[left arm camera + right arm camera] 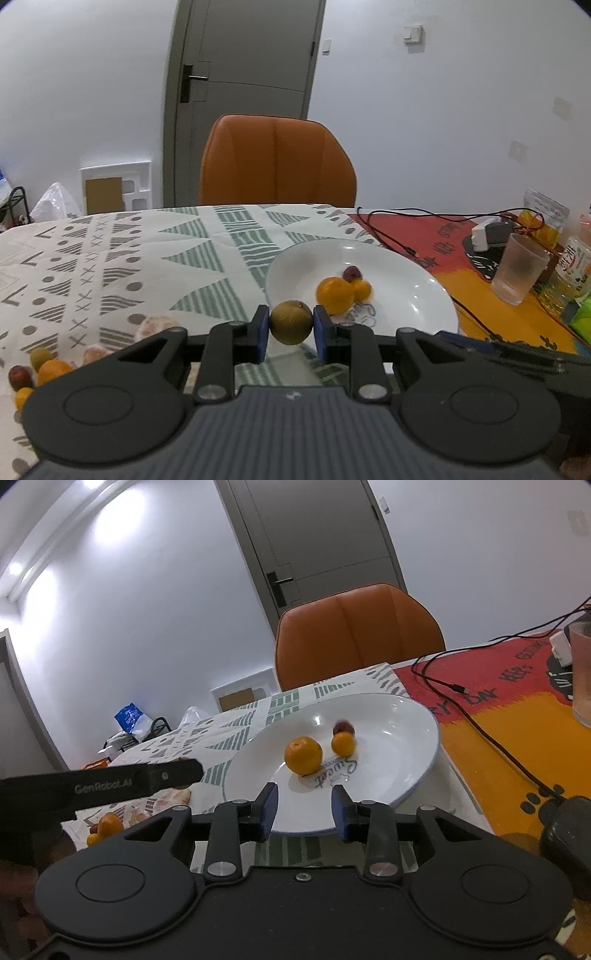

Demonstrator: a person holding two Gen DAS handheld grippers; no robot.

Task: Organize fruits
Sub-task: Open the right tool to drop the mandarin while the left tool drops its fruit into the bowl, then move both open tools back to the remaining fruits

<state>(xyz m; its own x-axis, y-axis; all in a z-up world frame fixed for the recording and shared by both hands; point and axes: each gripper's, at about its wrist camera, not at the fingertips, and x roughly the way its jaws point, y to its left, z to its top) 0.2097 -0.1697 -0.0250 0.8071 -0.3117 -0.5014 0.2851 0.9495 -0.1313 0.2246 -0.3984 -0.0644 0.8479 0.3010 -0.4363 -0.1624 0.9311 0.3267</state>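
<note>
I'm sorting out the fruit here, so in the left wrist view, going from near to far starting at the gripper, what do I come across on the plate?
Green-brown fruit held in the left gripper → large orange → small orange → dark red fruit → far rim of the white plate.

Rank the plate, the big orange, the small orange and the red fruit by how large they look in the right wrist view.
1. plate
2. big orange
3. small orange
4. red fruit, partly hidden behind the small orange, so its place is unsure.
</note>
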